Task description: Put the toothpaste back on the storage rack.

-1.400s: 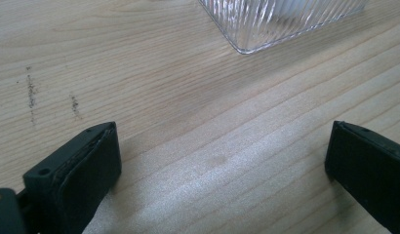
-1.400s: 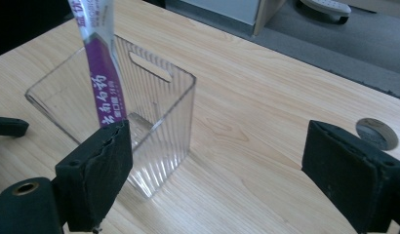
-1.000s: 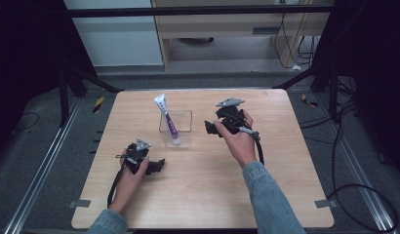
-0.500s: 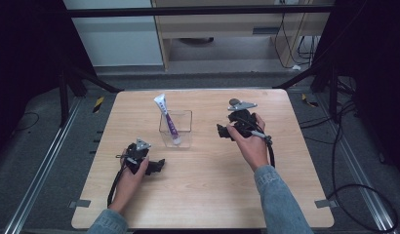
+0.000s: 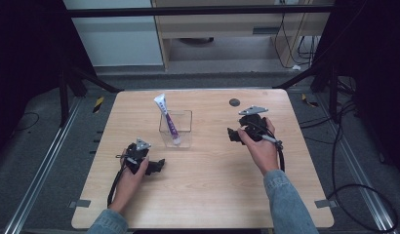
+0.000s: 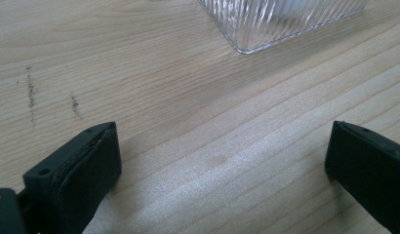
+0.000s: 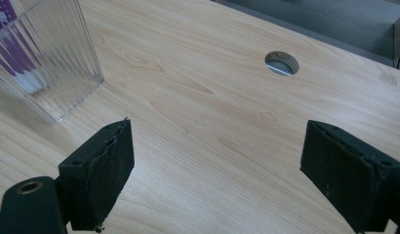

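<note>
The purple-and-white tube (image 5: 167, 118) stood tilted inside the clear ribbed container (image 5: 184, 127) near the middle of the wooden table (image 5: 203, 195). The left gripper (image 5: 156, 165) and right gripper (image 5: 233, 135) rested well apart on either side of it, jaws spread wide with nothing between them.

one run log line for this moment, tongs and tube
left tongs: open, empty | right tongs: open, empty | tube: leaning upright in clear container | table: wooden

A tube (image 5: 167, 119) stands tilted in the container (image 5: 184, 127) — mid-table (image 5: 208, 195), between both tools.
</note>
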Motion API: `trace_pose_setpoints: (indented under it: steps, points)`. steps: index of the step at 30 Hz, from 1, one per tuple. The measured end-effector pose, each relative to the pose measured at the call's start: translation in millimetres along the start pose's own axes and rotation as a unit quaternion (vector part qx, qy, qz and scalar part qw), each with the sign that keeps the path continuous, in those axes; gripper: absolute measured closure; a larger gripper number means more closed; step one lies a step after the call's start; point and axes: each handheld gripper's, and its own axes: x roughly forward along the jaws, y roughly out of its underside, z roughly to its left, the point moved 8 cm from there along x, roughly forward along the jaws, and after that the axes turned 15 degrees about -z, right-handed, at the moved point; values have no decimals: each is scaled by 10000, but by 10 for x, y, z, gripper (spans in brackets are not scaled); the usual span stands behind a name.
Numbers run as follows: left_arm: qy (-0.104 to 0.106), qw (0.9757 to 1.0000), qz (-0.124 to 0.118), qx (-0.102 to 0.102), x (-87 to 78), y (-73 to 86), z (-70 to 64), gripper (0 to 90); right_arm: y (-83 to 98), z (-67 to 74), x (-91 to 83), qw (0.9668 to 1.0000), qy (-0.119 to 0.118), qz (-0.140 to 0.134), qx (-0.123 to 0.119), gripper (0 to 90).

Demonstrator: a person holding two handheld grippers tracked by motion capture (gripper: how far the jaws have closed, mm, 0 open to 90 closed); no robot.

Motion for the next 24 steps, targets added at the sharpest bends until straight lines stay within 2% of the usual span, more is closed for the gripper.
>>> trace_pose_setpoints:
  steps: [12, 24]
  points:
    - [-1, 10000, 3, 4, 0, 0, 1, 0, 240, -154, -100, 9998, 79, 133, 137, 121]
    - [0, 10000, 3, 11, 0, 0, 2, 0, 552, -227, -87, 9990, 125, 308, 296, 132]
